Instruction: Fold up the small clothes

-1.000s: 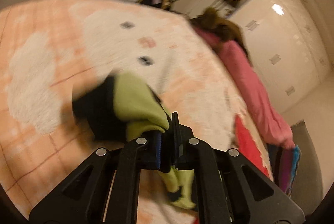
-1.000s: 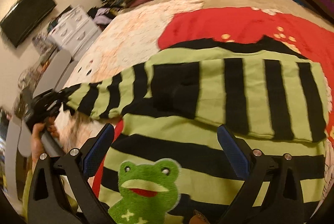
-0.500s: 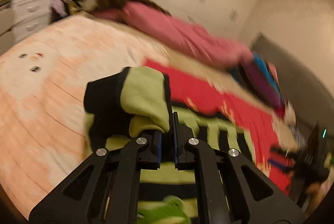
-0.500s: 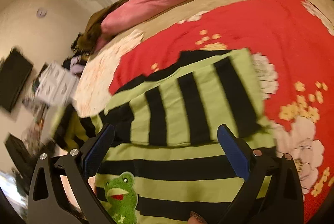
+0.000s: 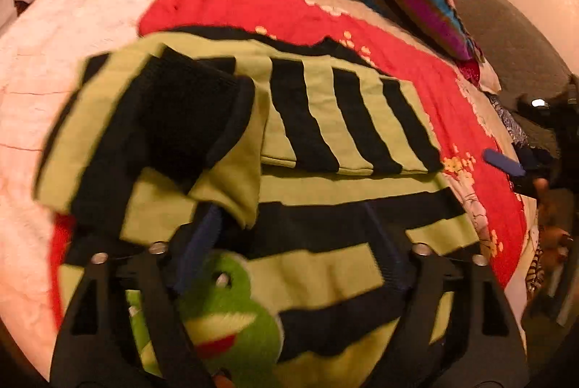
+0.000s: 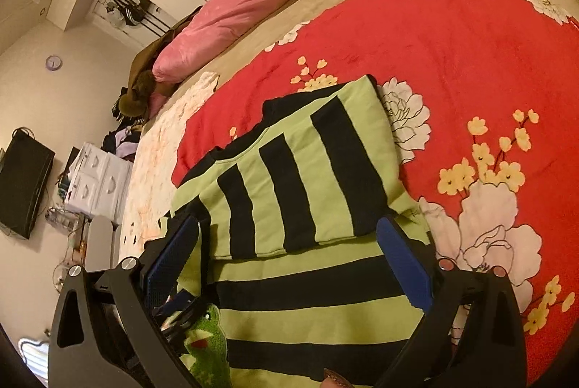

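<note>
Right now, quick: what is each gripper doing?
Left gripper: jaws opening, letting go of the green-and-black striped sleeve, which drapes over one finger.
Right gripper: open, holding nothing.

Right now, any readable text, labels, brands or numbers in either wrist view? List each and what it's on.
None readable.
Striped sweater: a frog patch, no lettering.
Red blanket: flower print only.
Wall clock: too small to read.
White drawers: no legible labels.
</note>
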`<state>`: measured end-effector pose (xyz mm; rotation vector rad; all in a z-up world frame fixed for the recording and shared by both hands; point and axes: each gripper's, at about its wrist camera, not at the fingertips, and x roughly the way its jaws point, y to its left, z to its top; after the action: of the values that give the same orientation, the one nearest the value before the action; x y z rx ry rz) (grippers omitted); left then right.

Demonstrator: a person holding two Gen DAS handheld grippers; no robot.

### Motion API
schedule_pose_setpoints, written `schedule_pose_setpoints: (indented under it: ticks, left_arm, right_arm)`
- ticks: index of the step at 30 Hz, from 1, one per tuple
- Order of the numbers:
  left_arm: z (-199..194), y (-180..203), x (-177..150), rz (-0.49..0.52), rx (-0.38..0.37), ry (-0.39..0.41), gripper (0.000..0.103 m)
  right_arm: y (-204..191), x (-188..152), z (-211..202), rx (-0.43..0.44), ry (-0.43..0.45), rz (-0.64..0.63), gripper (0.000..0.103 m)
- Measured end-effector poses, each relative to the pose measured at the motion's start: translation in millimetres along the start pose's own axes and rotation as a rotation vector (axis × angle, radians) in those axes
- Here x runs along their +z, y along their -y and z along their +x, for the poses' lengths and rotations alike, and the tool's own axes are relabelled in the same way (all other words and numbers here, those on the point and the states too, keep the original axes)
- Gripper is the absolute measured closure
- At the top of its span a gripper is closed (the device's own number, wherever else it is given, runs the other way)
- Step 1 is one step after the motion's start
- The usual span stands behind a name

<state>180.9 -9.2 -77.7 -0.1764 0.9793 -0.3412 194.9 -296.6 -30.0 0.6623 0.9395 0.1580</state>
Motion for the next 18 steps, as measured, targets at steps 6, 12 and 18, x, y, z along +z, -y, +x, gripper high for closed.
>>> schedule_pose_setpoints:
  ticks: [6, 12, 18]
  left_arm:
    - [-69, -53, 14, -0.101, 0.121, 0.153, 0.022]
    - [-99, -130, 19, -0.252, 0.314, 0.221, 0.021]
    - [-99, -164, 21, -0.311, 0.406, 0.239, 0.021]
  right_arm:
    - [-32, -14, 15, -0.034, -0.02, -0.137, 0.005]
    - [-118, -66, 45, -0.056, -0.062, -0.484, 0.005]
    - [-192, -121, 83, -0.076, -0.043, -0.686, 0.005]
